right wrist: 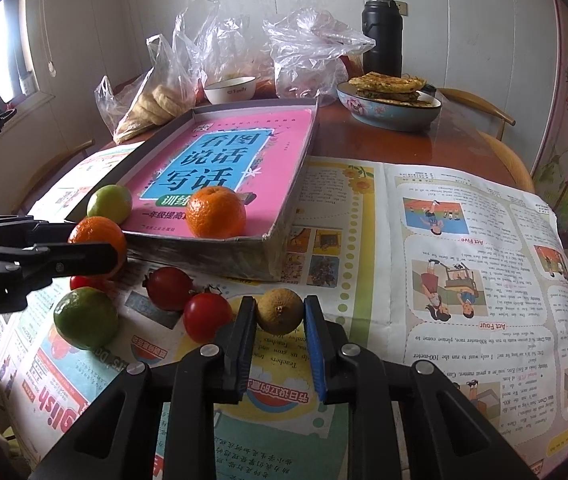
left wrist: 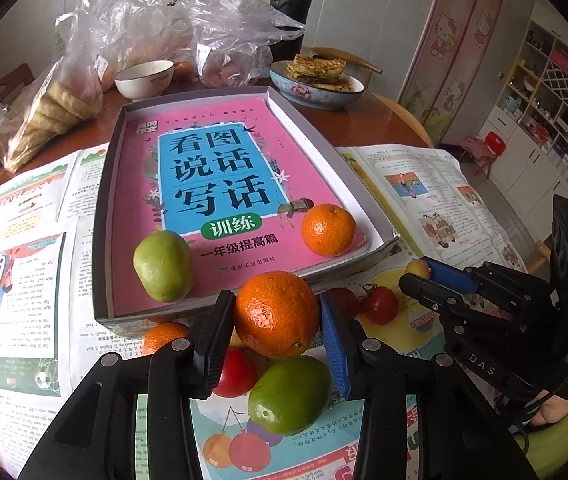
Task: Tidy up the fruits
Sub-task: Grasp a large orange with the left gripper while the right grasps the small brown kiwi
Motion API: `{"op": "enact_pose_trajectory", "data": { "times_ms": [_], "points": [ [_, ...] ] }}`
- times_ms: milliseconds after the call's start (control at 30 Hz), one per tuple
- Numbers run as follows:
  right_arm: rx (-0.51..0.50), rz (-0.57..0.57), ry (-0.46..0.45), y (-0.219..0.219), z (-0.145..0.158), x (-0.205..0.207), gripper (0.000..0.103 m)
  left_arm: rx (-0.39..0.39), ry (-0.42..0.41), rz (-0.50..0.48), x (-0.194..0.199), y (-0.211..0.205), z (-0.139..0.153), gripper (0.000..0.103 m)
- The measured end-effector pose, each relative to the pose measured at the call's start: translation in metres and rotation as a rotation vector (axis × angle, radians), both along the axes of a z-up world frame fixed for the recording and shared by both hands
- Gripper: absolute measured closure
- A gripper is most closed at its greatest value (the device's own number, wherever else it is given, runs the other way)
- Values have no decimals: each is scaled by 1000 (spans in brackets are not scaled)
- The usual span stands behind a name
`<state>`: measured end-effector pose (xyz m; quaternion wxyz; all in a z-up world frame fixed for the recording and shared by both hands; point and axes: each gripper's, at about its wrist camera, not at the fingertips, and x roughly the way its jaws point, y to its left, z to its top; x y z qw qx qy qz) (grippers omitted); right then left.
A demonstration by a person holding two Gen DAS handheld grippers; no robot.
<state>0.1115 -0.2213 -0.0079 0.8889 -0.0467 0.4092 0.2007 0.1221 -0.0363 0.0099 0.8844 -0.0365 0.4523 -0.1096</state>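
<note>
Your left gripper [left wrist: 278,316] clamps a round, dimpled orange [left wrist: 276,314] just before the grey cardboard tray [left wrist: 102,216]. Your right gripper [right wrist: 280,312] pinches a small, rough tan fruit [right wrist: 280,311] on the newspaper [right wrist: 464,240]. A white bowl [right wrist: 231,89] reads "Family".

I take the box lid [left wrist: 104,216] as reference. In it lies a book [left wrist: 220,184], with two fruits [left wrist: 163,266] [left wrist: 328,230] on its near end. Before the lid, on the newspaper [right wrist: 464,240], lie the remaining fruits [right wrist: 86,317] [right wrist: 207,317]. Behind it stand a bowl [left wrist: 144,79], bags [left wrist: 220,40] and a flask [left wrist: 290,12].
</note>
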Motion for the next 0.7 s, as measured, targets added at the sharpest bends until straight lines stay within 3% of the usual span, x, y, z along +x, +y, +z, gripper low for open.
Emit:
{"op": "enact_pose_trajectory", "data": {
  "times_ms": [467,700],
  "points": [
    [25,15,-54,7,23,-8,79,-40,-55,122,-4,50,21,59],
    [45,41,-74,15,35,-3,79,-36,-66,129,0,55,25,59]
  ]
}}
